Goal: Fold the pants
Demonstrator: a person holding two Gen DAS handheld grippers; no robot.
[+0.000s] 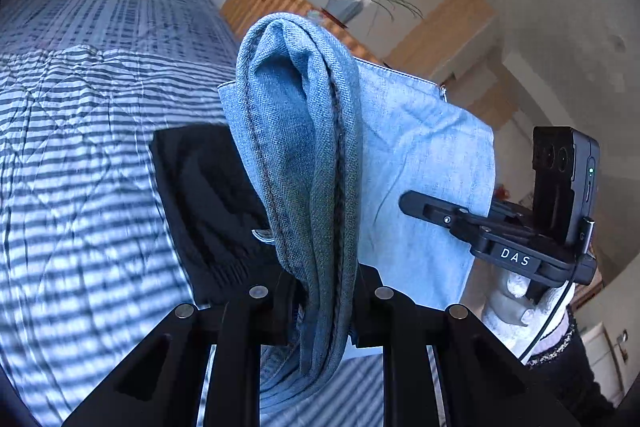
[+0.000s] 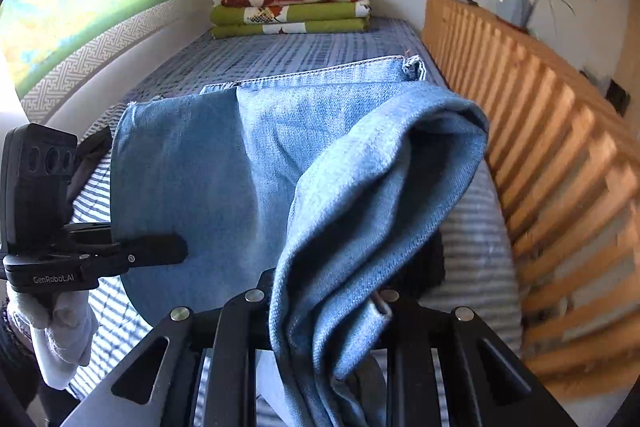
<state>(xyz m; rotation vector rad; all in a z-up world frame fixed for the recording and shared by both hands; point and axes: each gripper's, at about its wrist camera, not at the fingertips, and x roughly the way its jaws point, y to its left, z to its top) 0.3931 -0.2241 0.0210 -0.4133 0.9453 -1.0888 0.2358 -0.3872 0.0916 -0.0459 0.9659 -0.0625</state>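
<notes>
Light-blue jeans (image 1: 296,155) — bunched, draped (seams showing), hanging.

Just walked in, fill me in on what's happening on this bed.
A person is folding a pair of light blue jeans over a striped bed, with a handheld gripper in each white-gloved hand. The left gripper and the right gripper are each clamped on a bunched edge of the denim, which hangs lifted between them. A dark garment lies on the bed underneath. Folded blankets sit stacked at the far end.
</notes>
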